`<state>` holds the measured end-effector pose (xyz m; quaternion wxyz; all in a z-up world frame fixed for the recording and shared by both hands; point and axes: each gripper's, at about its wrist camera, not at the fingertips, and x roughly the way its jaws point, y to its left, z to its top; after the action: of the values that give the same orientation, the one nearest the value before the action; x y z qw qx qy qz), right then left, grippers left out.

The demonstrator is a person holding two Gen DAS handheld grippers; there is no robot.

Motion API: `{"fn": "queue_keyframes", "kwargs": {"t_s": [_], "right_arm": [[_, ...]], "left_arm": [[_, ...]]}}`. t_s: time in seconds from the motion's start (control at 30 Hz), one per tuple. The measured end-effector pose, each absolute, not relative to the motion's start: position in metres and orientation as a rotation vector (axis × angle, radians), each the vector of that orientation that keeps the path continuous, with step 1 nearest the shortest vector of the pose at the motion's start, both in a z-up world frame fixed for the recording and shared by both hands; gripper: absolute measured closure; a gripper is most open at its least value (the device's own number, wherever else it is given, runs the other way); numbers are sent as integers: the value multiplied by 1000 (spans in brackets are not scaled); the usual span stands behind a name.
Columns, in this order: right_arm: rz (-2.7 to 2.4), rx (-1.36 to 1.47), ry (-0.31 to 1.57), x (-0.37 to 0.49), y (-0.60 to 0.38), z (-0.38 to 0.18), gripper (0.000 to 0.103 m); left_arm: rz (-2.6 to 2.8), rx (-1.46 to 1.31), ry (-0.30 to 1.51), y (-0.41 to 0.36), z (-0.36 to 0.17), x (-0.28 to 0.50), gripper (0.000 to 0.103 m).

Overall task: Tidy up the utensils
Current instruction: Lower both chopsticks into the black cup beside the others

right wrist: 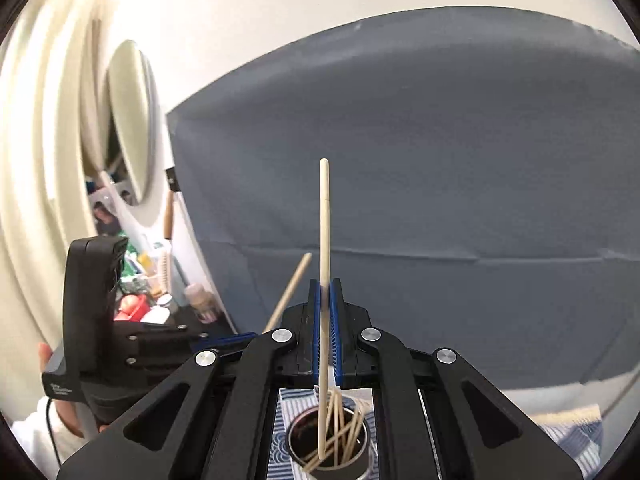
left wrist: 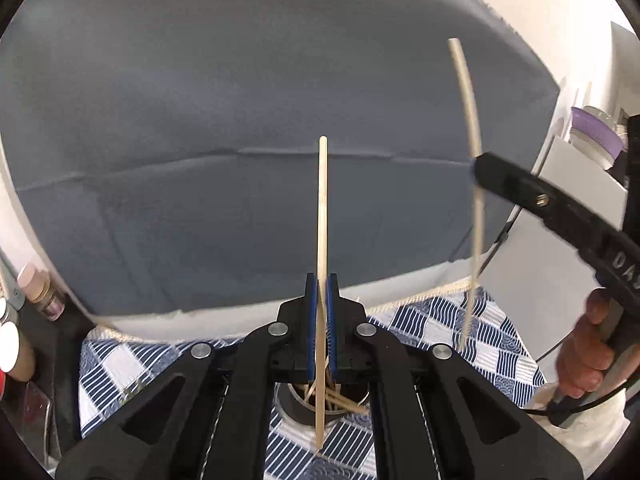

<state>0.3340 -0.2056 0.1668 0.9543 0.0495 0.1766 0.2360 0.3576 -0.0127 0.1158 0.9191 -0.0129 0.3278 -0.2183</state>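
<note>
Grey backdrop cloth behind a checked bench.
Left gripper clamps one chopstick upright; right gripper clamps another chopstick. Metal cup of chopsticks sits at 6 o'clock below both.

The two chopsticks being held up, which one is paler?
The chopstick in the right claw is paler: an off-white round stick. The one in the left claw is a warmer tan wood. Both stand above the metal cup of chopsticks.
</note>
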Motion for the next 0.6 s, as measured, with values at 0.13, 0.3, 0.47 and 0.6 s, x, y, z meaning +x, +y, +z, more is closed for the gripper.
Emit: {"fn": "queue_keyframes", "kwargs": {"t_s": [0.13, 0.3, 0.47, 0.6], "right_arm": [[543, 88, 342, 347, -200, 156, 98], [572, 77, 321, 357, -197, 137, 98], [619, 115, 321, 367, -198, 113, 98], [640, 120, 346, 377, -195, 90, 98]], "left_arm": [[-472, -54, 617, -16, 109, 363, 98], [-488, -109, 580, -15, 94, 371, 98], [-497, -148, 552, -12, 74, 375, 98], [-508, -183, 552, -9, 55, 378, 98]]}}
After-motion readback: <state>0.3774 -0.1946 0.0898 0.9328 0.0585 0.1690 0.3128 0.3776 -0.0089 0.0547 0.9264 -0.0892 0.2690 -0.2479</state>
